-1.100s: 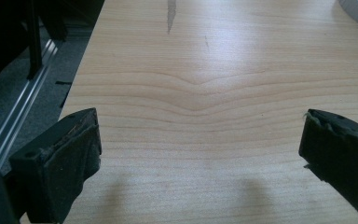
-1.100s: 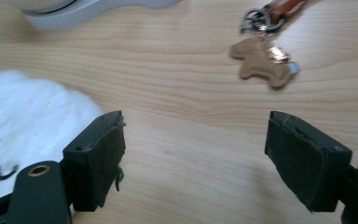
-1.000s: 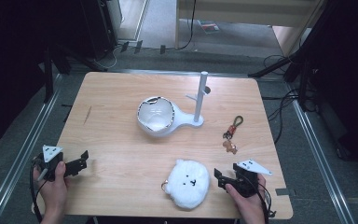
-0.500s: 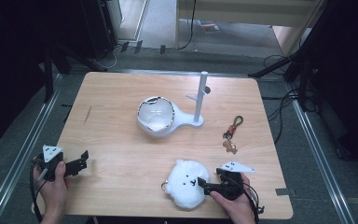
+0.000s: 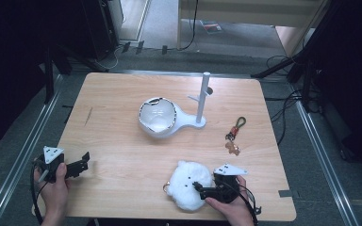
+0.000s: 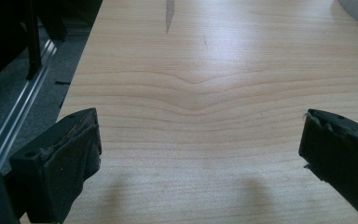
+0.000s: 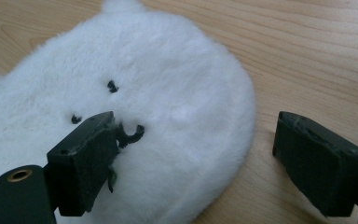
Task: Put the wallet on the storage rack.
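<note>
A white fluffy plush bear face [image 5: 187, 185] lies flat near the table's front edge. My right gripper [image 5: 199, 189] reaches in from the right and stands open at the plush's right rim. In the right gripper view its left jaw hangs over the fur [image 7: 168, 93] by the stitched mouth, and its right jaw is over bare wood beside the plush. My left gripper [image 5: 80, 163] rests at the front left corner of the table [image 5: 113, 141], open, with only wood [image 6: 200, 93] between its jaws.
A white bowl-shaped dish [image 5: 158, 117] joined to an upright white post [image 5: 202, 96] stands mid-table. A keyring with small charms [image 5: 233, 136] lies to the right of it. Metal rails run along both table sides, with cables on the floor beyond.
My right gripper has moved left across the front edge until its jaws reach the plush. The left gripper has stayed still.
</note>
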`<state>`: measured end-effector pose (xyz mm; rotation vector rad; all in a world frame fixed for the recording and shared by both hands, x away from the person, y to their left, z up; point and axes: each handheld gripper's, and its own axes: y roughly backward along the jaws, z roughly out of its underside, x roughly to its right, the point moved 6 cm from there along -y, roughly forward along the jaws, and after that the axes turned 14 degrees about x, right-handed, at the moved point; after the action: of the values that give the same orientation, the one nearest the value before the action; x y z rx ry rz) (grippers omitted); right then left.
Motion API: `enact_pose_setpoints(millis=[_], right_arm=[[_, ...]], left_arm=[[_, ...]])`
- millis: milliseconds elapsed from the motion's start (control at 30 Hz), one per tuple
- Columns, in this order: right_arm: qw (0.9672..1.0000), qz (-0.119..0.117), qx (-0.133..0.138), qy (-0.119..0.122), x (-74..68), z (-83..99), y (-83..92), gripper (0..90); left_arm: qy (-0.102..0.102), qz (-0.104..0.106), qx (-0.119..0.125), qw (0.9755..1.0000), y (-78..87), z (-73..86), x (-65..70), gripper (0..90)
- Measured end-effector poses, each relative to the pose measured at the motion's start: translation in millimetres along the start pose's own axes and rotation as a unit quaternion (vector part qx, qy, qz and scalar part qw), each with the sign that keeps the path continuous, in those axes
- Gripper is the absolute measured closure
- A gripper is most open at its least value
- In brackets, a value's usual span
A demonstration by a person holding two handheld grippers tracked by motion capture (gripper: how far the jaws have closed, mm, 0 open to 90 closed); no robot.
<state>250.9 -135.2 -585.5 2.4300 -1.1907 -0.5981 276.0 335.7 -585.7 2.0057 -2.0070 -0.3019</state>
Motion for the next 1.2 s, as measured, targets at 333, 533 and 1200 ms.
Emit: enact_pose_setpoints(millis=[333, 533, 1200], right_arm=[[0.9984, 0.0, 0.003, 0.056, -9.2, 3.2, -2.2, 29.5], [0.9984, 0.011, -0.004, 0.055, -11.5, 2.6, -1.9, 35.0], [0.9972, 0.041, 0.023, 0.059, -7.6, -5.6, 4.4, 82.5]], left_arm=[[-0.003, 0.002, -0.002, 1.0, 0.3, 0.2, 0.7, 0.0], [-0.005, 0.003, -0.002, 1.0, 0.3, 0.4, 1.6, 0.0], [-0.003, 0.003, -0.003, 1.0, 0.2, 0.4, 1.3, 0.0]])
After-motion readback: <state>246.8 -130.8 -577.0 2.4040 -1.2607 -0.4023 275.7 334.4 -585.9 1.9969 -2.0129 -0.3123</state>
